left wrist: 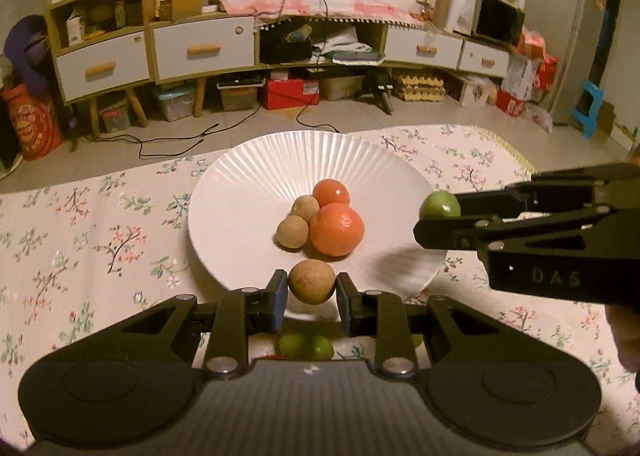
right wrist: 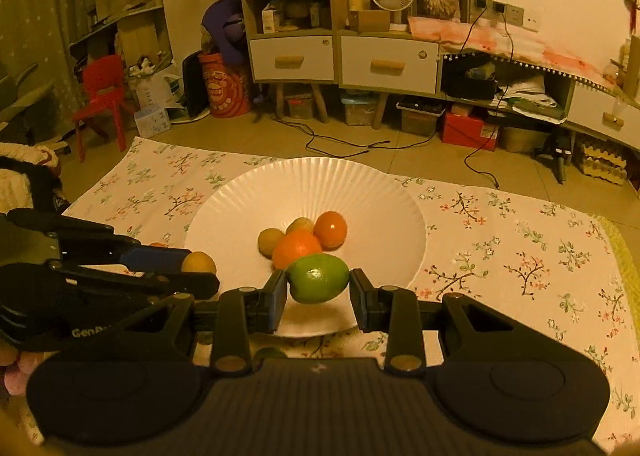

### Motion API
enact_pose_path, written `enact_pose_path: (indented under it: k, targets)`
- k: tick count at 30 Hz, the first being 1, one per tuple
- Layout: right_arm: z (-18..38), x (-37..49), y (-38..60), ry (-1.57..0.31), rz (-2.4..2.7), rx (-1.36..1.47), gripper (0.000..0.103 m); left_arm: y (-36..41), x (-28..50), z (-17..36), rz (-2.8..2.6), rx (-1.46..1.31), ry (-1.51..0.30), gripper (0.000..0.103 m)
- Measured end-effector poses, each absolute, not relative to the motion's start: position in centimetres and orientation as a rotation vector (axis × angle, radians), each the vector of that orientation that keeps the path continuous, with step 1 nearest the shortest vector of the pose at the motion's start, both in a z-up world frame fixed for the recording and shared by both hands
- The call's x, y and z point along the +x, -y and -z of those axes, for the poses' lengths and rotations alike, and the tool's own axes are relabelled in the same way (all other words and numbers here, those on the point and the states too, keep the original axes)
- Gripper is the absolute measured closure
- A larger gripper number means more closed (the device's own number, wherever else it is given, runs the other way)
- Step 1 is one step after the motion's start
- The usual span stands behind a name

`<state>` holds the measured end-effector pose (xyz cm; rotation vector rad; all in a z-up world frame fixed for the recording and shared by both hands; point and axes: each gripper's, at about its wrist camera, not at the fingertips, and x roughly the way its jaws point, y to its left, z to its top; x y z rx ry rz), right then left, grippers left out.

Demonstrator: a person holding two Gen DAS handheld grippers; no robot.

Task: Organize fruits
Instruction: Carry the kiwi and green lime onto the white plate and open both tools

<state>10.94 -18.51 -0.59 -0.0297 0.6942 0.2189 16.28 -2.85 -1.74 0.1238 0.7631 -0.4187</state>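
Note:
A white ribbed plate (left wrist: 248, 175) (right wrist: 248, 199) lies on the floral cloth and holds two orange fruits (left wrist: 337, 230) (right wrist: 297, 247) and two small brown fruits (left wrist: 293, 232) (right wrist: 270, 240). My left gripper (left wrist: 312, 287) (right wrist: 200, 270) is shut on a brown round fruit (left wrist: 311, 281) (right wrist: 199, 263) just above the plate's near rim. My right gripper (right wrist: 319, 284) (left wrist: 434, 215) is shut on a green lime (right wrist: 318, 278) (left wrist: 439, 205), held over the plate's near right side. Two green fruits (left wrist: 306, 346) lie on the cloth below the left gripper, partly hidden.
The floral cloth (left wrist: 100, 240) (right wrist: 520, 248) covers the floor around the plate. Behind it stand low cabinets with drawers (left wrist: 204, 49) (right wrist: 388, 65), boxes, cables on the floor (left wrist: 180, 139) and a red chair (right wrist: 102, 97). A person's hand (right wrist: 16, 368) shows at the left edge.

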Motion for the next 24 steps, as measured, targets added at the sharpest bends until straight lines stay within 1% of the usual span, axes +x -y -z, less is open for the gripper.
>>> enact_pose_path:
  k: [15, 24]
  targets:
    - [1.6, 13.5, 19.3, -0.714, -0.202, -0.027, 0.072, 4.2, 18.9, 2.6, 0.402, 0.175, -0.826, 0.079]
    - [2.6, 14.4, 19.3, -0.744, -0.178, -0.052, 0.072, 4.4, 20.1, 3.0, 0.400, 0.192, -0.834, 0.079]
